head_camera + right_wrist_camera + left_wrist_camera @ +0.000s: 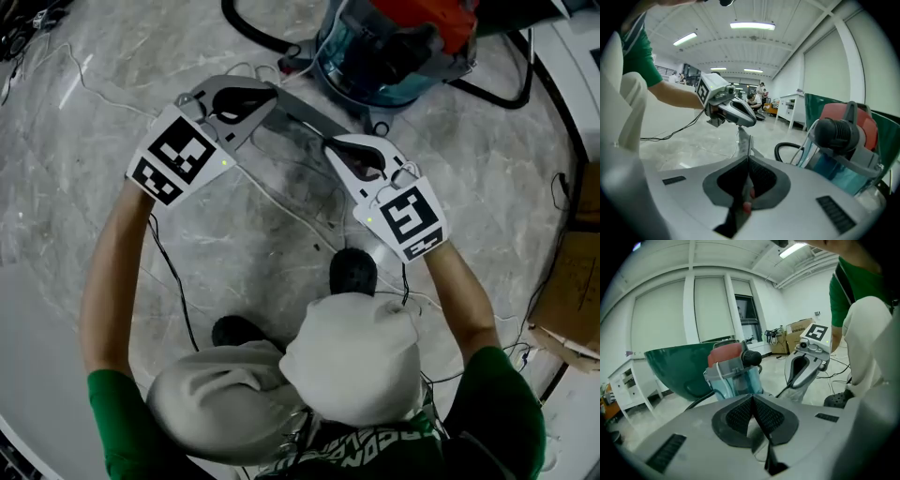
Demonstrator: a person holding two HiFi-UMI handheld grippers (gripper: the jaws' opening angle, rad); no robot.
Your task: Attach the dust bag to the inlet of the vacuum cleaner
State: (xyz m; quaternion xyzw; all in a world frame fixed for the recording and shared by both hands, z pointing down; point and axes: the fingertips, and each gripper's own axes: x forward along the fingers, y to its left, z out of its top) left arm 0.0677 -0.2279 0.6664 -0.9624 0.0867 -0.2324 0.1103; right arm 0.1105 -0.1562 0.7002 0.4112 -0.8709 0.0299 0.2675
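The dust bag (302, 118) is a thin, see-through film, held in the air and stretched between the left gripper (274, 95) and the right gripper (330, 143). Each gripper's jaws are closed on one end. Just beyond it, the vacuum cleaner (389, 47) stands on the marbled floor (112, 141). It has a clear teal canister, a red top and a round black inlet (834, 133) on its side.

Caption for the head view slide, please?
Left hand-held gripper and right hand-held gripper hold a clear bag near the vacuum.
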